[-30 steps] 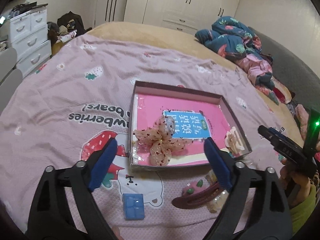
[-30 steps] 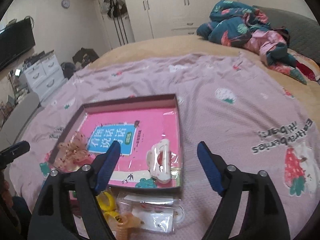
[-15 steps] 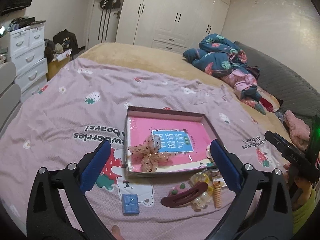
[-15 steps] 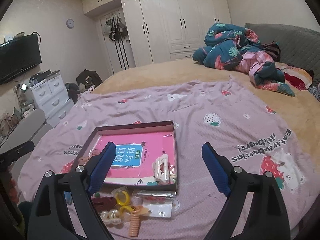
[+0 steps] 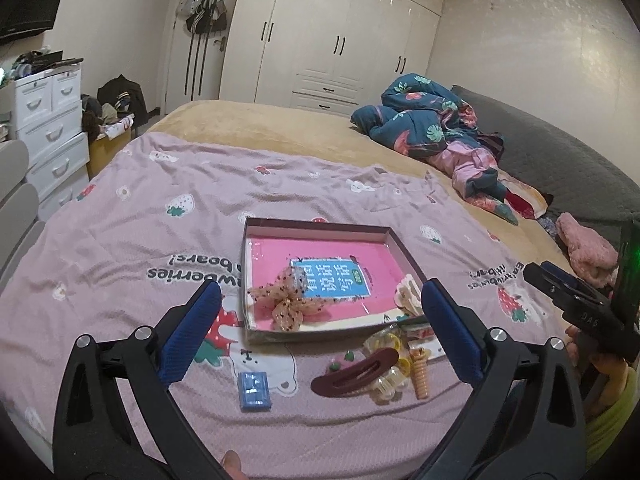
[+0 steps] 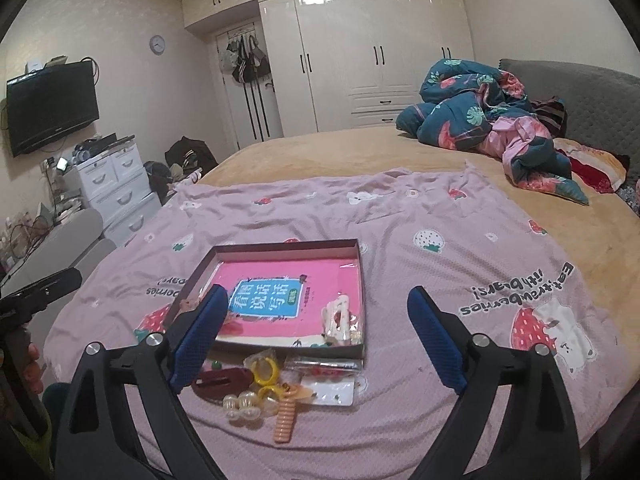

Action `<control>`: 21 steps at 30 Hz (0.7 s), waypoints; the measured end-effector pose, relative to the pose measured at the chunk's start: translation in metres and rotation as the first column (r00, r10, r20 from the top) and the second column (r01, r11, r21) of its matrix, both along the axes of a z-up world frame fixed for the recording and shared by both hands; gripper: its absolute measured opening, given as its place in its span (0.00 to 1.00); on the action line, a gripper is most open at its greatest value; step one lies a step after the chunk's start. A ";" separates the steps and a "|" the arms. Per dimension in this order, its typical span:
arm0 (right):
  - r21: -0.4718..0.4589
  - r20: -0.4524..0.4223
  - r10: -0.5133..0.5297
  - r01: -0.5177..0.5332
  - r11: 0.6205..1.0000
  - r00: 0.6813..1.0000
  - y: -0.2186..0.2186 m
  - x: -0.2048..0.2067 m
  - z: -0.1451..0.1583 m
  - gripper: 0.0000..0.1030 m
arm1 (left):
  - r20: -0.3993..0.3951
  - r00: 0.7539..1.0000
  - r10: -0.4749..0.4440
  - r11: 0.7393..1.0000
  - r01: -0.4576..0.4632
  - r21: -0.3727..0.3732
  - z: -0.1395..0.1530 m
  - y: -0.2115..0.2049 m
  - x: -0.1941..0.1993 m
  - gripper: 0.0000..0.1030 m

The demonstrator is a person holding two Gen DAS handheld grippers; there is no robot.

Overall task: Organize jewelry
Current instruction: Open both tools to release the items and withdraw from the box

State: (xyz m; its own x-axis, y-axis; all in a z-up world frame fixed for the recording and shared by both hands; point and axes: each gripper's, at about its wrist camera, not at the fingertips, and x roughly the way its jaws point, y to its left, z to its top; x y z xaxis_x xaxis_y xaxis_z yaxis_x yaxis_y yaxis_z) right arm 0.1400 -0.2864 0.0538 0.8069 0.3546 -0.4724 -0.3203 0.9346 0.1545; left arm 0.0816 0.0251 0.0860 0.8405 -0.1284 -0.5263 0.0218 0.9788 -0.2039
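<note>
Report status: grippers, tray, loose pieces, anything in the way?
Left gripper open, empty, above bedspread. Right gripper open, empty. Tray holds lace bow and cream claw clip; maroon clip and blue case outside. Nothing blocking.

Pink strawberry-print sheet (image 5: 168, 240) spread over tan bed (image 5: 280, 128). Crumpled blue floral quilt (image 5: 424, 120) heaped against grey headboard (image 6: 600, 100). White wardrobe (image 6: 380, 60) along far wall, bags (image 6: 244, 60) hanging on door beside it. White drawer unit (image 5: 48, 128) at left. Black TV (image 6: 52, 104) and round clock (image 6: 157, 44) on wall.
</note>
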 end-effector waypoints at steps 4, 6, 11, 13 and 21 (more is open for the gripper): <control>-0.005 -0.015 0.014 -0.014 1.000 1.000 0.002 -0.006 -0.004 0.89 | -0.018 1.000 -0.013 1.000 0.014 0.010 -0.008 -0.002 -0.006 0.91; -0.011 -0.021 0.018 -0.018 1.000 1.000 0.003 -0.008 -0.006 0.89 | -0.028 0.999 -0.024 1.000 0.025 0.018 -0.012 -0.004 -0.009 0.91; -0.027 -0.043 0.036 -0.037 0.999 0.998 0.008 -0.014 -0.013 0.90 | -0.048 0.998 -0.039 0.999 0.041 0.033 -0.021 -0.008 -0.013 0.91; -0.037 -0.052 0.044 -0.046 0.998 0.998 0.010 -0.017 -0.017 0.90 | -0.055 0.998 -0.044 0.998 0.046 0.040 -0.024 -0.009 -0.014 0.91; -0.068 -0.098 0.080 -0.087 0.994 0.992 0.019 -0.027 -0.036 0.90 | -0.089 0.994 -0.062 0.996 0.067 0.056 -0.038 -0.013 -0.018 0.91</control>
State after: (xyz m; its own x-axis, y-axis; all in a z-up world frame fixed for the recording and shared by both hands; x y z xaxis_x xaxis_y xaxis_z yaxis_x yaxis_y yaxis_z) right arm 0.1127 -0.2671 0.0183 0.7260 0.3809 -0.5726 -0.3845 0.9151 0.1214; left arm 0.0635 0.0125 0.0481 0.7819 -0.1480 -0.6055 0.0704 0.9861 -0.1502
